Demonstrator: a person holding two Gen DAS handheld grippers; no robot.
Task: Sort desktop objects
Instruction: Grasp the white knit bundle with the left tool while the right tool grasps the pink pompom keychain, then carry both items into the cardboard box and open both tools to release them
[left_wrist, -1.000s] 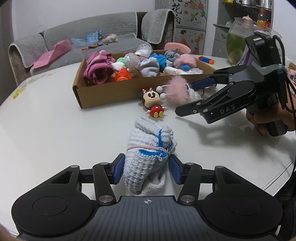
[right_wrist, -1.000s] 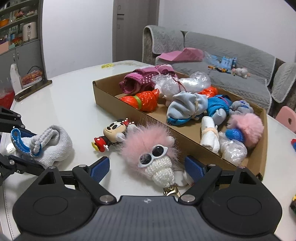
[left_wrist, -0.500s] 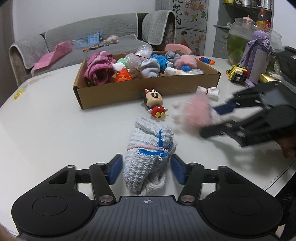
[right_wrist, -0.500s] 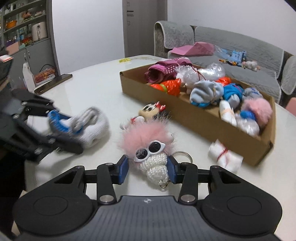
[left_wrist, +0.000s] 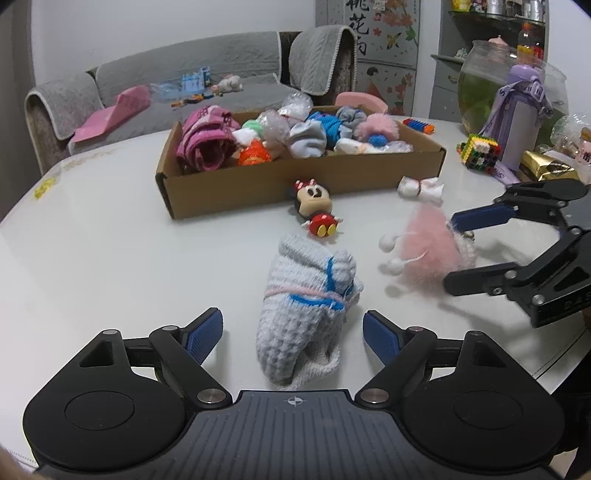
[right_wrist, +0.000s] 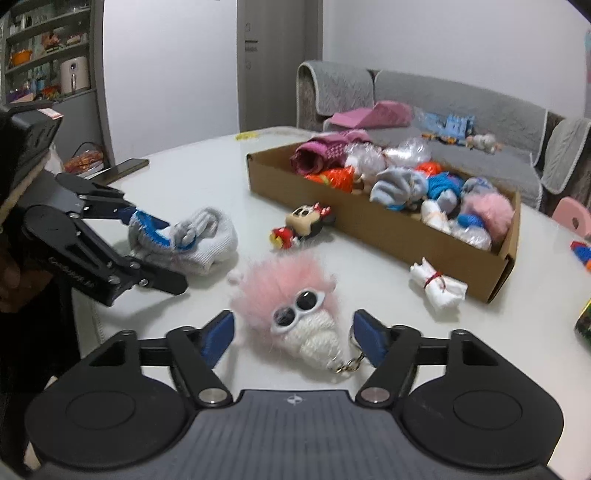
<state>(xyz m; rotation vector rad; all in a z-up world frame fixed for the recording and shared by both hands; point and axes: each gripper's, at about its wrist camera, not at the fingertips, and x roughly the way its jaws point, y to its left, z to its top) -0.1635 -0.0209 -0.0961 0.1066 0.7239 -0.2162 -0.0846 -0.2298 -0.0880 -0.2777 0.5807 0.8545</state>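
I see left hand-held gripper (left_wrist: 291, 332) just opening, pads clear of grey sock bundle (left_wrist: 308, 314) on desk (left_wrist: 110, 240), long axis along fingers. Right hand-held gripper (right_wrist: 293, 334) also opening around pink fluffy keychain (right_wrist: 295, 314). Cardboard box (left_wrist: 258, 188) lies ahead.

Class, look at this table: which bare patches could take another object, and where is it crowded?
Bare: the table left of the cardboard box and rolled sock. Crowded: between box, mouse doll, pink fluffy toy and right claw.
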